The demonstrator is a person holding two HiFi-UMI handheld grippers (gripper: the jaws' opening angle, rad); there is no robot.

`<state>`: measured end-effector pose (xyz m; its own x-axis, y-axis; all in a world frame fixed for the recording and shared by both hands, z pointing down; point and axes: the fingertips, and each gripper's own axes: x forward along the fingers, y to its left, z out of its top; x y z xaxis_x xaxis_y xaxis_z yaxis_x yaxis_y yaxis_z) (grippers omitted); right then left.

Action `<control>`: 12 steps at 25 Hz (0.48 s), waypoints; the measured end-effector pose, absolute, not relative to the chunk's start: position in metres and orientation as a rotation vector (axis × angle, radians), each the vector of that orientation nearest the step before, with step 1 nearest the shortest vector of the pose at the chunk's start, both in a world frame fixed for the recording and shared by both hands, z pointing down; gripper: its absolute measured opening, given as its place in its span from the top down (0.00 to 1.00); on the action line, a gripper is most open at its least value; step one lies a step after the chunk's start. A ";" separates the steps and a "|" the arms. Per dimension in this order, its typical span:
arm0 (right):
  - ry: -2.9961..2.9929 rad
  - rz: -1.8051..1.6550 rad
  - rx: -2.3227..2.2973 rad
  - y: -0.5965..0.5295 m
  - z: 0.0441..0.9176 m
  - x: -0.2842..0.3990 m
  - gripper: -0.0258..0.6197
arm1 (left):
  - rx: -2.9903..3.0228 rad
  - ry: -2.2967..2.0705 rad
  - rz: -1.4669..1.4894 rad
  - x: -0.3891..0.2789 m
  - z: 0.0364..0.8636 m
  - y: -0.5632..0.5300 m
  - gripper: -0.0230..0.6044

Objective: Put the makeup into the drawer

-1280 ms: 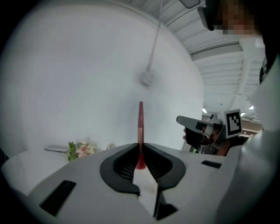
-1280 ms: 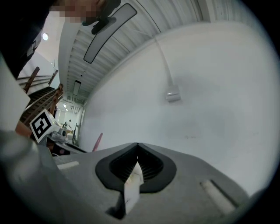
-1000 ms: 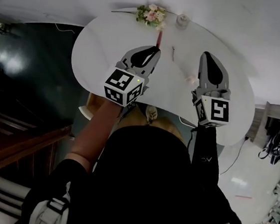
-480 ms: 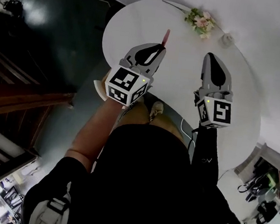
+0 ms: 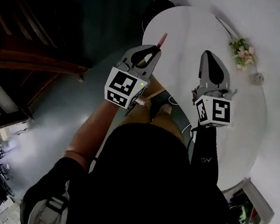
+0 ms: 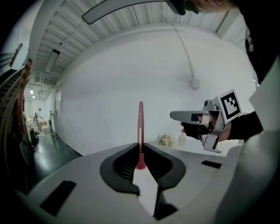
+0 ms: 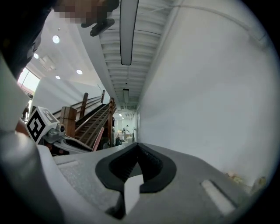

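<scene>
Makeup stick (image 6: pixel 140 127): slim, pink-red, and standing nearly upright in the left gripper view. Its lower end is sitting between the pads and its tip is pointing to 12 o'clock. In the head view it is jutting out of the jaws toward 1 o'clock, over the near edge of the table.

Left gripper (image 5: pixel 156 49): its jaws are clamping on the stick and are nearly together, with only the thin shaft parting them.

Right gripper (image 5: pixel 207 55): its jaws are sitting together with nothing between them. It is hanging at 3 o'clock of the left one and level with it.

Surroundings: the white rounded table (image 5: pixel 199 30) is lying from 12 to 3 o'clock in the head view. A flower sprig (image 5: pixel 242 49) and a small jar (image 5: pixel 257 78) are resting on it at 2 o'clock of the right gripper, well apart from both tools. Dark floor (image 5: pixel 90 23) is filling 9 to 11 o'clock. A staircase (image 7: pixel 94 120) is showing at 10 o'clock in the right gripper view.

Drawer: no view is showing it clearly.

Step, as judged: pickup is done, and this reads as the carry stage between table and drawer.

The next move calls for:
- finding the drawer
- using the free right gripper to pull it open if it is closed
- lowering the stick inside before parting the left jaws
</scene>
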<state>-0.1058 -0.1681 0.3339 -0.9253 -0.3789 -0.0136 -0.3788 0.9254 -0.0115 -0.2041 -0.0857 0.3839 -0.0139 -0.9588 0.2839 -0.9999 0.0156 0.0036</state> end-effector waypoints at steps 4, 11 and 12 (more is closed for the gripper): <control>3.095 -0.027 -0.516 -0.150 0.338 -0.147 0.96 | 2.004 -2.099 0.284 -0.232 0.389 -0.067 0.89; 3.140 -0.034 -0.497 -0.140 0.344 -0.166 0.96 | 1.877 -2.043 0.513 -0.258 0.456 -0.034 0.89; 3.142 -0.036 -0.503 -0.141 0.345 -0.165 0.96 | 1.846 -2.017 0.541 -0.260 0.470 -0.030 0.89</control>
